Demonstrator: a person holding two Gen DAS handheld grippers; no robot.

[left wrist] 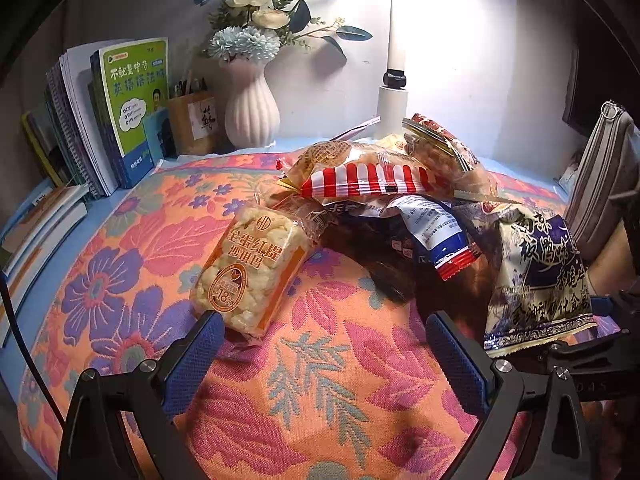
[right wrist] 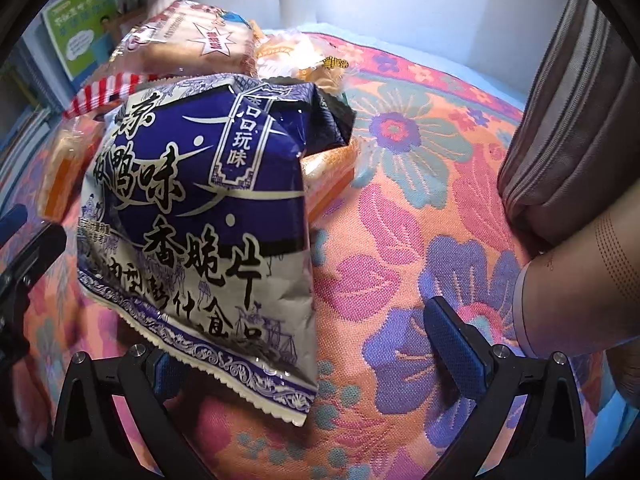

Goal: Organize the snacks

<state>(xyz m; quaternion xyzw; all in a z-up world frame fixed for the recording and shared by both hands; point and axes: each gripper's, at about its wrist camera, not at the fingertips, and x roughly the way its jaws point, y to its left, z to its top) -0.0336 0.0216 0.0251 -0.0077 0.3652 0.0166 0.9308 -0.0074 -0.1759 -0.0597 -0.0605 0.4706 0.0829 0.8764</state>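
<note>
Both hand-held grippers, left (left wrist: 324,352) and right (right wrist: 316,344), stood wide open holding nothing beside the snack pile (left wrist: 384,184), ready to sort.

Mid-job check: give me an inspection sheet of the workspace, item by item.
Surface: floral cloth over a blue top.
Job's things: snack pile at centre; orange puffed-rice pack leaning at its left; blue-and-white crisp bag at its right.
Clutter: books, pen pot, white vase of flowers, lamp base, grey zip pouch.
Grippers: left tongs open, its left finger at the orange pack's bottom edge; right tongs open, the crisp bag covering its left finger.
Cables: one dark cable at left edge.
Surroundings: white wall behind.
</note>
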